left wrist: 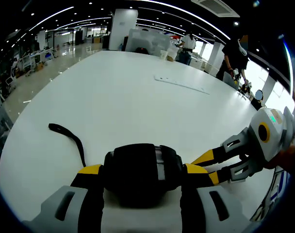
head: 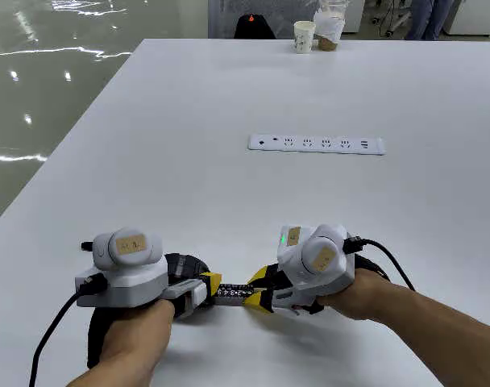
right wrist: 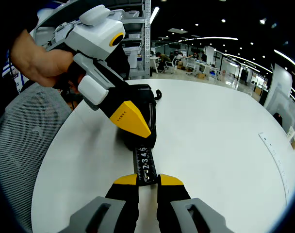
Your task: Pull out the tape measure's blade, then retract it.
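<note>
1. The left gripper (left wrist: 142,171) has its jaws closed around the black case of the tape measure (head: 184,266), which sits by the near edge of the desk (head: 229,121).
2. The right gripper (right wrist: 147,180) has its jaws pinched almost shut on the tip of the blade (right wrist: 144,162). Only a short numbered stretch spans the gap between the two grippers.
3. The step in hand looks like the pull-out, barely begun.
4. Next, the right gripper should probably draw away along the near edge with the blade kept straight and the case pinned. Retraction comes after, with the tip guided back.
</note>
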Action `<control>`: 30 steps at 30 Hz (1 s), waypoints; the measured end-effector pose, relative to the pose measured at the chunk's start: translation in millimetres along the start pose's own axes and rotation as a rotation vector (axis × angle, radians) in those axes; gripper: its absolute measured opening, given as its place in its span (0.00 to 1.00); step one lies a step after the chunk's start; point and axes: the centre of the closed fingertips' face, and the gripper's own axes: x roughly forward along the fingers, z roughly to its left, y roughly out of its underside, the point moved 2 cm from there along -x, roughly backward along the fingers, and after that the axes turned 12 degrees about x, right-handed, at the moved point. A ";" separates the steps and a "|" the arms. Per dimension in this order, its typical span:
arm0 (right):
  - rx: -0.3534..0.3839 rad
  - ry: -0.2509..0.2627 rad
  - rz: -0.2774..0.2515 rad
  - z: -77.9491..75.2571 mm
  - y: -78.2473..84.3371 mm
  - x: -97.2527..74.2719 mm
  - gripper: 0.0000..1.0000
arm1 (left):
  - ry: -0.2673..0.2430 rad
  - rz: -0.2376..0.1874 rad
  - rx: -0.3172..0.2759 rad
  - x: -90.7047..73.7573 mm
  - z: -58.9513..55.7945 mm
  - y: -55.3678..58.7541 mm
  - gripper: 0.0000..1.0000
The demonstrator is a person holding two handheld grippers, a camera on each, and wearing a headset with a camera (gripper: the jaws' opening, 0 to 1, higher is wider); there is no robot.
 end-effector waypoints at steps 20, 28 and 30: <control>-0.002 -0.012 -0.015 6.9 -13.9 17.2 0.10 | 0.014 0.005 -0.006 0.4 0.2 -0.1 0.59; -0.002 -0.020 -0.021 9.8 -19.3 22.8 0.10 | 0.025 0.004 -0.009 0.0 0.7 -0.1 0.59; -0.003 -0.021 -0.022 10.7 -20.4 24.2 0.10 | 0.027 0.005 -0.008 -0.1 0.4 0.0 0.59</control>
